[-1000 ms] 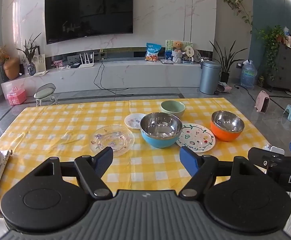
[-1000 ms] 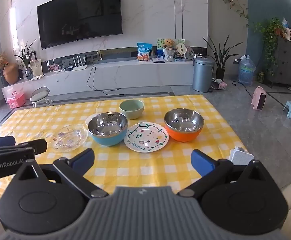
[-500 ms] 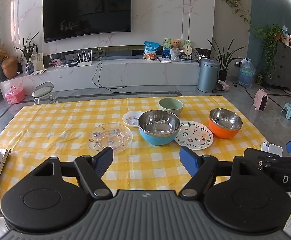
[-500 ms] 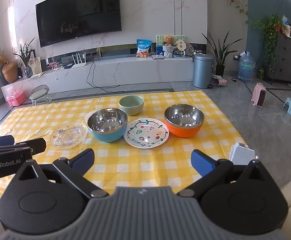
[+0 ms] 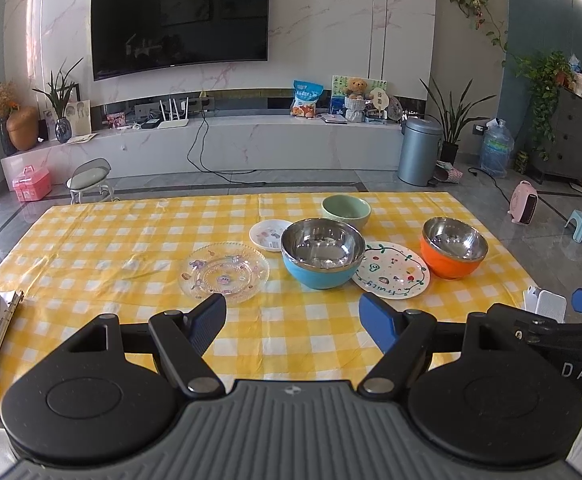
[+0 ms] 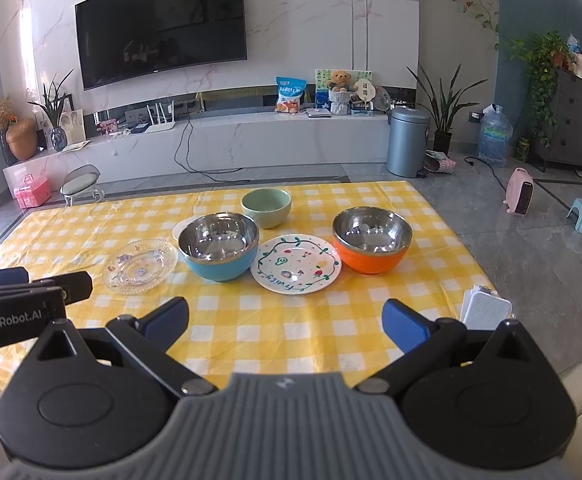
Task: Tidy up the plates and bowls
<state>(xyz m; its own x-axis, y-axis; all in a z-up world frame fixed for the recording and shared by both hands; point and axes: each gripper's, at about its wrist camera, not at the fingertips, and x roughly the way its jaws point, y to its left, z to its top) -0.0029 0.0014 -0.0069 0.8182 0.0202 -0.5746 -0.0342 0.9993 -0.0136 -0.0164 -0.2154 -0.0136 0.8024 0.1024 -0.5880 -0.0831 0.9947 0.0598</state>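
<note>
Bowls and plates sit open side up on the yellow checked tablecloth (image 5: 91, 248).
Left view: the left gripper (image 5: 293, 316) is wide open, holding nothing, near the clear glass plate (image 5: 224, 273). Right view: the right gripper (image 6: 285, 320) is wide open and empty, near the white painted plate (image 6: 295, 264), which lies between the blue steel bowl (image 6: 219, 246) and the orange steel bowl (image 6: 372, 240).

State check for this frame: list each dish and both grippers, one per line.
left gripper: open, empty
right gripper: open, empty
blue bowl: upright, empty
orange bowl: upright, empty
green bowl: upright, unstacked
fruit plate: flat, bare
glass plate: flat, bare
small plate: flat
</note>
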